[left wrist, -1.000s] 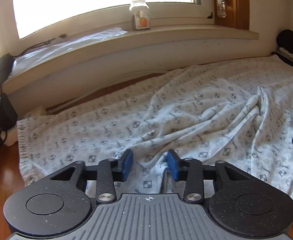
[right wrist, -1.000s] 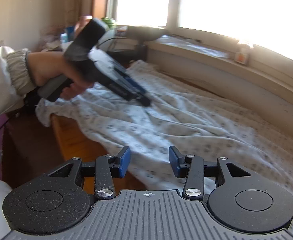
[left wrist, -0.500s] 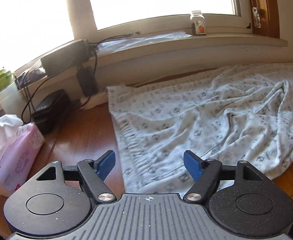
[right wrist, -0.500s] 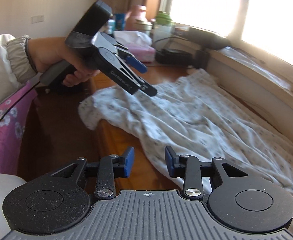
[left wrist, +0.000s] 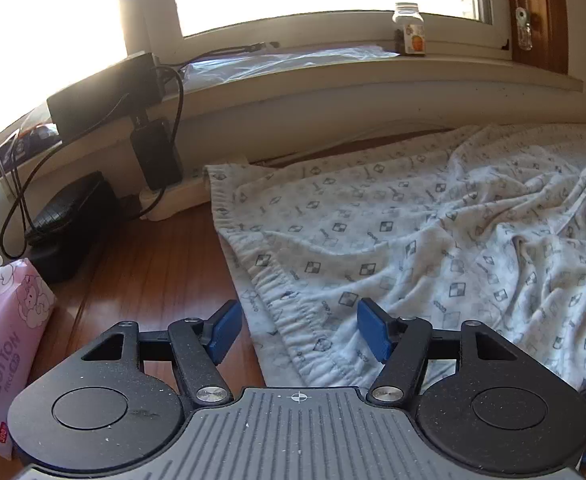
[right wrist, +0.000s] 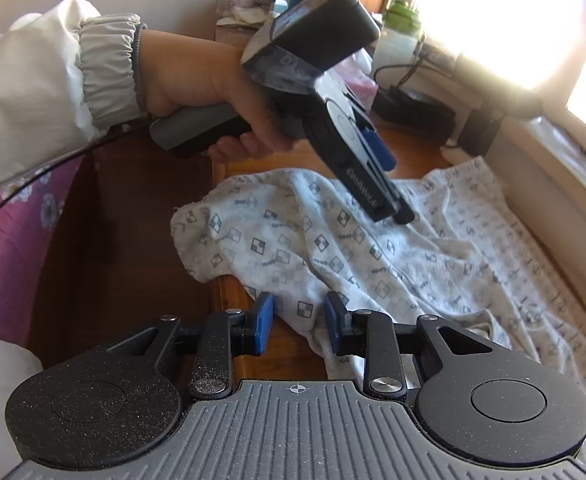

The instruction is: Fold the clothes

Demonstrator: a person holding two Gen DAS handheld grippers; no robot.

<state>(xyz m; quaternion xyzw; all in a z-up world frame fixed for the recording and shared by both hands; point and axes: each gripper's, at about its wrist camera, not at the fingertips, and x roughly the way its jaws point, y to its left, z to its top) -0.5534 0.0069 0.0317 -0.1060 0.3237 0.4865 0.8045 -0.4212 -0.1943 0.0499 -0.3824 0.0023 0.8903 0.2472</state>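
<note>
The left tongs tilt downward with their blue pads set wide and closing, nothing pressed between them. A left hand in a pale elastic-cuffed sleeve grips their handle. The right tongs also slope down, their jaws narrow and closing, gripping nothing.

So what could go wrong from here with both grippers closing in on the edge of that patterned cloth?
The left gripper is closing above the cloth at its gathered hem and may pinch one layer only. The cloth corner hangs off the table, so a tug by the right gripper, also closing, could slide it off.
</note>
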